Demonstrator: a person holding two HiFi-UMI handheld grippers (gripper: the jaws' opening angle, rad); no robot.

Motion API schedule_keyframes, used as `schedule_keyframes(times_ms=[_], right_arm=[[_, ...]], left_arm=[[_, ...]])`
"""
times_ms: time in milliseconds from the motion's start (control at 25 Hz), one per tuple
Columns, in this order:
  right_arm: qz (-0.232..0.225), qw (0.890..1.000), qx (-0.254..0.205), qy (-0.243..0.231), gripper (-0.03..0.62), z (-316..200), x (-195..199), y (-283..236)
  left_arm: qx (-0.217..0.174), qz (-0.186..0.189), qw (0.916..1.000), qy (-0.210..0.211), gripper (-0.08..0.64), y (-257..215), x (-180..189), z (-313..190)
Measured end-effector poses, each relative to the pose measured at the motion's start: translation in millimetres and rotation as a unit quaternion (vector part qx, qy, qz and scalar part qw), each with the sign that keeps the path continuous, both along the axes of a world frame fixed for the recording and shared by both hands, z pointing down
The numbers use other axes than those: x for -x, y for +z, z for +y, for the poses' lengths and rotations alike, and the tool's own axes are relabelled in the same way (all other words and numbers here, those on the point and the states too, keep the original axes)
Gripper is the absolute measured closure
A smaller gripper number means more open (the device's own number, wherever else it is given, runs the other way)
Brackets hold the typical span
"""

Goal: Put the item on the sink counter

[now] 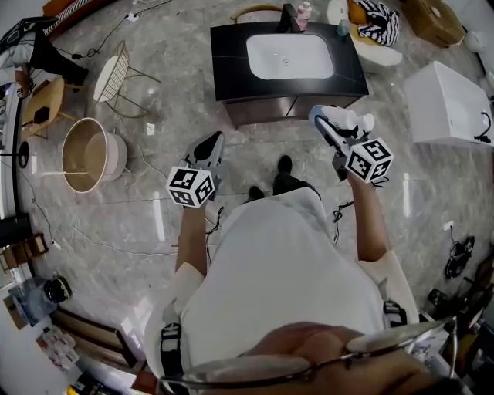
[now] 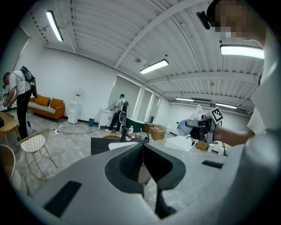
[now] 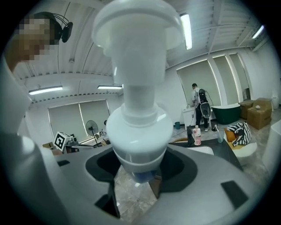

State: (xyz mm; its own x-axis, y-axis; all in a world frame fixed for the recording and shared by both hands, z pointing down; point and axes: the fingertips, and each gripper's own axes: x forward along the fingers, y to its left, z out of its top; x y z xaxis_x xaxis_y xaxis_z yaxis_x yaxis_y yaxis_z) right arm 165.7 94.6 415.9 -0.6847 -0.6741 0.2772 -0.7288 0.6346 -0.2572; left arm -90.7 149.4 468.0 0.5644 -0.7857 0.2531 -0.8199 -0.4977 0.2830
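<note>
White plastic fills the right gripper view: a white bottle (image 3: 138, 123) with a broad cap is grasped low on its body by the right gripper (image 3: 136, 176), the jaws set wide around it and the bluish base showing just below the pads. In the head view the bottle is seen in the air over the floor, just short of the front right corner of the sink counter (image 1: 231, 54). It has not yet been set down.

The left gripper (image 2: 144, 151) is clenched, its jaws meeting with nothing between them, and it is held lower and to the left, apart from the work.

The carry is judged to be the step in hand, with most of the task left to do. The counter should be approached until the bottle is clearly above the dark top rather than above the white basin (image 1: 289, 55). The bare strip to the right of the basin looks the nearest landing place. The back edge is best avoided, since a faucet (image 1: 290, 17), a pink bottle (image 1: 304, 14) and a cup (image 3: 219, 136) are crowded there.

Because the grip is low and the cap is large, the bottle is likely to be top-heavy. It should be kept upright, lowered slowly until the base rests flat, and only then released. The jaws should be opened fully and drawn straight back, so that the bottle is not dragged or tipped.
</note>
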Motion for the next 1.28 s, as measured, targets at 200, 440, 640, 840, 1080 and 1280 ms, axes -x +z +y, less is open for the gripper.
schedule_keyframes(times_ms=[200,440,640,840,1080,1280], right_arm=[[-0.005,1.000,0.001,-0.008,0.334,-21.2,8.2,1.7],[-0.006,1.000,0.006,-0.023,0.334,-65.9,11.0,12.2],[0.000,0.999,0.010,-0.036,0.334,-117.0,8.6,16.1],[0.017,0.998,0.009,-0.055,0.334,-169.1,1.2,22.2],[0.021,0.996,0.017,-0.080,0.334,-224.6,-8.5,33.1],[0.033,0.994,0.016,-0.100,0.334,-265.5,-12.8,44.3]], left_arm=[[0.004,-0.002,0.9999,-0.010,0.555,3.4,5.4,-13.8],[0.010,-0.003,0.9997,-0.022,0.555,7.8,0.0,-50.0],[0.014,-0.012,0.9994,-0.030,0.555,5.2,-4.9,-97.8],[0.017,-0.020,0.9989,-0.040,0.555,1.7,-15.2,-147.4],[0.027,-0.026,0.9975,-0.059,0.555,3.5,-29.3,-193.8],[0.031,-0.035,0.9966,-0.068,0.555,7.0,-43.2,-226.3]])
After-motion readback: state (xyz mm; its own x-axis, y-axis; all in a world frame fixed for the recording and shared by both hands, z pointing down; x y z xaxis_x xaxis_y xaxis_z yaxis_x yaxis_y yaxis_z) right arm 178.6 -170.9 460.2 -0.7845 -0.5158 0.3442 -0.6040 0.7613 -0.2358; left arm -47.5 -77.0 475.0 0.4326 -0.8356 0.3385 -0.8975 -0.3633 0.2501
